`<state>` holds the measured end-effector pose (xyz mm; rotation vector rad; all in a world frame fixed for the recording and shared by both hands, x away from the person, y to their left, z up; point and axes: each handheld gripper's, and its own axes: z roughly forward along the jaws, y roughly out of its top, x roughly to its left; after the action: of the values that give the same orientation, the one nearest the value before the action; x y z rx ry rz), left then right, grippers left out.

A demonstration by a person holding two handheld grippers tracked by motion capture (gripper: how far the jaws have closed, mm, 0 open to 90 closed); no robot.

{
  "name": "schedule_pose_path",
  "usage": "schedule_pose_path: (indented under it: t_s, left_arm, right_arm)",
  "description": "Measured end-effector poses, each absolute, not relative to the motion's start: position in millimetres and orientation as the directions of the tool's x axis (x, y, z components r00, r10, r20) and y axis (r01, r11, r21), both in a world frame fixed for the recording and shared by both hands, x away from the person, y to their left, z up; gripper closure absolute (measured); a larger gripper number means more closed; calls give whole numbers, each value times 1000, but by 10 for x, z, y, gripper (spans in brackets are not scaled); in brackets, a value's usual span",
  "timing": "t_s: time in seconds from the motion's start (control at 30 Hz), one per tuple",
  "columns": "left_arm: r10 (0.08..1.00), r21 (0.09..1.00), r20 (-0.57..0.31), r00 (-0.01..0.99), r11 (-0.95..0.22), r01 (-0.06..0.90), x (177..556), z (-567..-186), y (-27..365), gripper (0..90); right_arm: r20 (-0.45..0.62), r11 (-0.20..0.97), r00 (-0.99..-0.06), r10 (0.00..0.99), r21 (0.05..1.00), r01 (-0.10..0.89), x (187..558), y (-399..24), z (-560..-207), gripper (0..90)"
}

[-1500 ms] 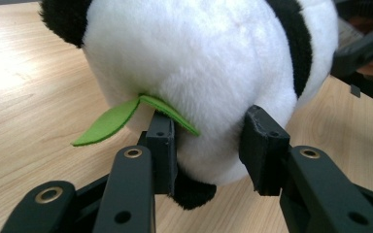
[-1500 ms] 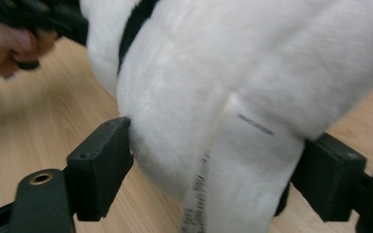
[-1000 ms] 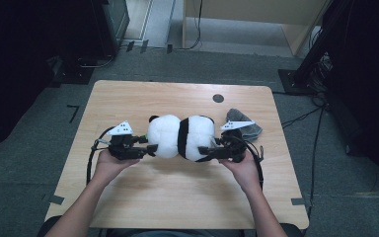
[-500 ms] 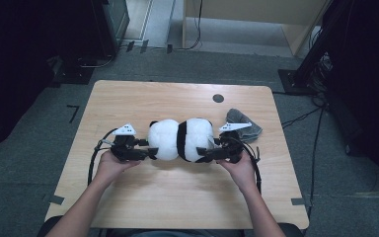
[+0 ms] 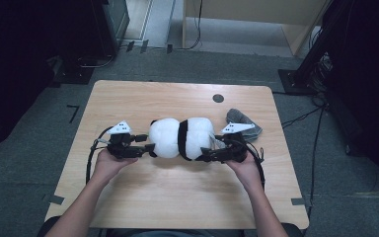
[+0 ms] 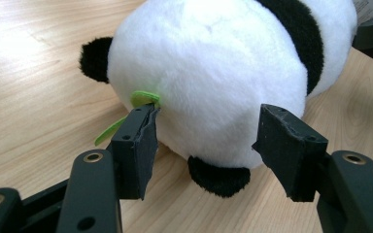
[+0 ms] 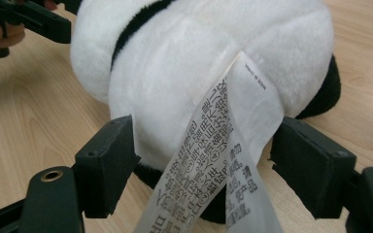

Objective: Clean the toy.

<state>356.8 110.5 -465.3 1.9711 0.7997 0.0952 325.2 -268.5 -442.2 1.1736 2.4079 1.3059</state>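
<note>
Since the earlier frames: plush panda point(image 5: 181, 138) lowered toward my edge of the table point(image 5: 128, 98), both pairs of jaws having just been opening. Item lies lengthwise left to right between my tongs, head end at my left gripper point(image 6: 206, 141), whose left pad touches the fur by a green tag point(image 6: 143, 98) while the right pad stands clear, so released. Tail end with its printed label point(image 7: 218, 160) sits between the parted jaws of my right gripper point(image 7: 206, 165), released too; both hands equally near.

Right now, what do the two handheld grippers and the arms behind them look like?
Both the left gripper and right gripper are matte black, with blocky square jaw pads, brass-ringed holes, a pale three-cornered top plate and a trailing black cable. The forearms are bare, without sleeves.
</note>
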Motion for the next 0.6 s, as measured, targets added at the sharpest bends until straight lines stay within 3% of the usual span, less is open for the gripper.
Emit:
schedule_pose_path:
  t_s: [0.6]
  left_arm:
    - [541,827,-251,802,-311,468,3751,-4477,1014,273]
  right_arm:
    - [181,288,-666,724,798,530,3199,-2829,-4452,250]
